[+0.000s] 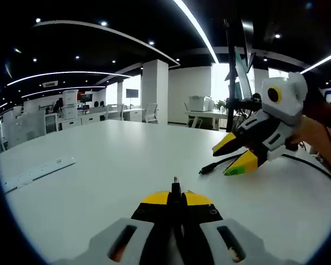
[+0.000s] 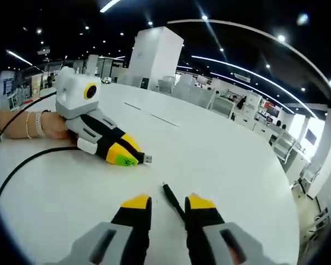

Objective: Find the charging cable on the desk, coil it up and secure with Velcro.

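In the left gripper view, our left hand-held gripper (image 1: 175, 194) is clamped on the charging cable (image 1: 175, 186) plug above the white tabletop (image 1: 110, 171), where a power strip (image 1: 36, 172) lies. In the right gripper view, our right hand-held gripper (image 2: 168, 203) stands apart, the cable's other plug between its jaws.

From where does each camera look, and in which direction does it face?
Left gripper view: rides on the left tongs, shut on a cable plug, facing over the white desk to the right tongs.
Right gripper view: rides on the open right tongs, a cable end between them, facing the left tongs and the person's hand.
Shared: desk, black cable, both tongs.
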`<act>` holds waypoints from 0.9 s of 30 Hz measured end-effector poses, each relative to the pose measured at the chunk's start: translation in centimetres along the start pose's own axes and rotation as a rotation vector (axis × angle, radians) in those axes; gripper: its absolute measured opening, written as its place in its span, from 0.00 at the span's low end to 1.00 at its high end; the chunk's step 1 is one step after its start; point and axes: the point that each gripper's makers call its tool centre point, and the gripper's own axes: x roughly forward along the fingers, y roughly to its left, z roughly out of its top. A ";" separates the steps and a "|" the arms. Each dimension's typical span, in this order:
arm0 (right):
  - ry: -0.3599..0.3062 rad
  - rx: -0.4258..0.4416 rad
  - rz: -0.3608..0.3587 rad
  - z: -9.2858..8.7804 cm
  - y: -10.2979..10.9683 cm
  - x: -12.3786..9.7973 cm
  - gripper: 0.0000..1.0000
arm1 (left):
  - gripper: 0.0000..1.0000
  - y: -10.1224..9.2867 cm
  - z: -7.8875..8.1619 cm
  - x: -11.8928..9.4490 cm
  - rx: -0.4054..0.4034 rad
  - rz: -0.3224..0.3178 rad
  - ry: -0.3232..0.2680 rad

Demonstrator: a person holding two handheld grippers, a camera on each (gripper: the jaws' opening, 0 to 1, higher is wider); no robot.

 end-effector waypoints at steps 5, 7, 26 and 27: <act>-0.018 0.059 0.040 0.0 0.2 0.7 0.23 | 0.08 0.0 -0.1 -0.1 0.001 -0.003 0.000; -0.024 0.088 0.046 0.1 0.2 1.0 0.22 | 0.08 0.0 -0.1 -0.1 0.001 -0.003 0.000; -0.069 0.158 0.041 -0.4 0.0 0.6 0.06 | 0.08 -0.2 -0.3 -0.3 0.000 -0.003 -0.003; -0.073 0.159 0.038 -0.3 0.0 0.6 0.06 | 0.08 -0.2 -0.3 -0.3 0.000 -0.002 -0.003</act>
